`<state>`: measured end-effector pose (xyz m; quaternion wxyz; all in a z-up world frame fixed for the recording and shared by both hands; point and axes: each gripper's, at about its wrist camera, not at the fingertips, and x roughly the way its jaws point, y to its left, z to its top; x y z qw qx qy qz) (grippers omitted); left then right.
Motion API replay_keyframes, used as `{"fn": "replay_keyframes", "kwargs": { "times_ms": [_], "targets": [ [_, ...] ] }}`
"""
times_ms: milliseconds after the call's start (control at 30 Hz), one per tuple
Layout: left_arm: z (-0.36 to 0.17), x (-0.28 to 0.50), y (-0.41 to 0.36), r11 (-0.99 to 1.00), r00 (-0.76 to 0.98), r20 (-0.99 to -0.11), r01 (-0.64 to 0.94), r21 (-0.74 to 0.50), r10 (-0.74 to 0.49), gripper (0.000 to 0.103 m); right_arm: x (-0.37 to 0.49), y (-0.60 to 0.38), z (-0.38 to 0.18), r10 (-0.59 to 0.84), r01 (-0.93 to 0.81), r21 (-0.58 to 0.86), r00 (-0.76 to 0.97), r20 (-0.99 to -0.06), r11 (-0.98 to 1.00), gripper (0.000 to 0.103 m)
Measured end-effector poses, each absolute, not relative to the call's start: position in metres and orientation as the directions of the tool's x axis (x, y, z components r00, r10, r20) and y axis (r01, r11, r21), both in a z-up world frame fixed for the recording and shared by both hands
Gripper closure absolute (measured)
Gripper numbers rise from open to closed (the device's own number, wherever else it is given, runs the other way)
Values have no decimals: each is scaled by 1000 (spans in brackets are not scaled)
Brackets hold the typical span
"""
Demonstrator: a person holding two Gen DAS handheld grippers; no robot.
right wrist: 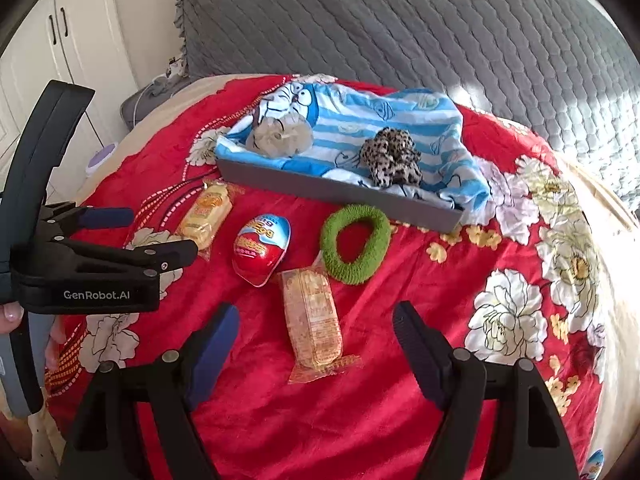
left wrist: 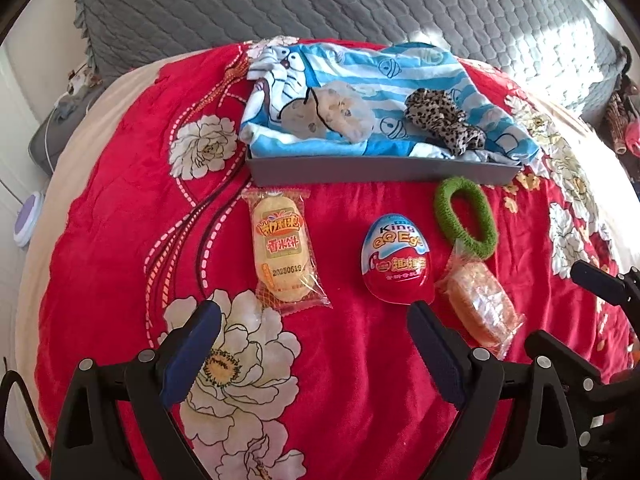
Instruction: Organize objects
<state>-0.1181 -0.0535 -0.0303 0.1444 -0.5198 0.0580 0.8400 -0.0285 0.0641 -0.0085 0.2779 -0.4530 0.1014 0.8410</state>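
On the red flowered blanket (left wrist: 352, 360) lie a rice cracker packet (left wrist: 282, 250), a red and blue toy egg (left wrist: 397, 258), a green hair ring (left wrist: 466, 216) and a wrapped orange snack (left wrist: 478, 306). Behind them stands a grey tray (left wrist: 380, 168) lined with blue striped cloth, holding a beige scrunchie (left wrist: 332, 114) and a leopard scrunchie (left wrist: 444, 120). My left gripper (left wrist: 316, 316) is open and empty, just short of the packet and the egg. My right gripper (right wrist: 316, 320) is open and empty, its fingers either side of the wrapped snack (right wrist: 314, 322). The egg (right wrist: 262, 250), ring (right wrist: 354, 244) and tray (right wrist: 340, 190) lie beyond.
A grey quilted pillow (left wrist: 340, 4) fills the back. The left gripper's body (right wrist: 92, 264) stands at the left of the right wrist view. White cupboard doors (right wrist: 60, 40) and a small purple and white device (left wrist: 28, 220) are off the bed's left edge.
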Motion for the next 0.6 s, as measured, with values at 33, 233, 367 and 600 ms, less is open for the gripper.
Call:
{"fn": "replay_keyframes", "kwargs": {
  "times_ms": [33,233,367,600],
  "targets": [
    [-32,-119,-53,-951,-417,-891,-304,-53,183,9,-29,65,-11,373,-559,-81,-431,-821,-825,24],
    [-42,-128,-56,-953,-408,-894,-297,-60,183,9,-32,69,-23,367,-564,-84,-410,-835,-821,24],
    [-48,-133,-59,-956,-403,-898,-289,-58,177,9,-33,71,-28,361,-570,-78,-404,-840,-818,24],
    [-56,-142,-59,-958,-398,-901,-282,-56,171,9,-36,76,-36,351,-571,-69,-400,-846,-818,24]
  ]
}}
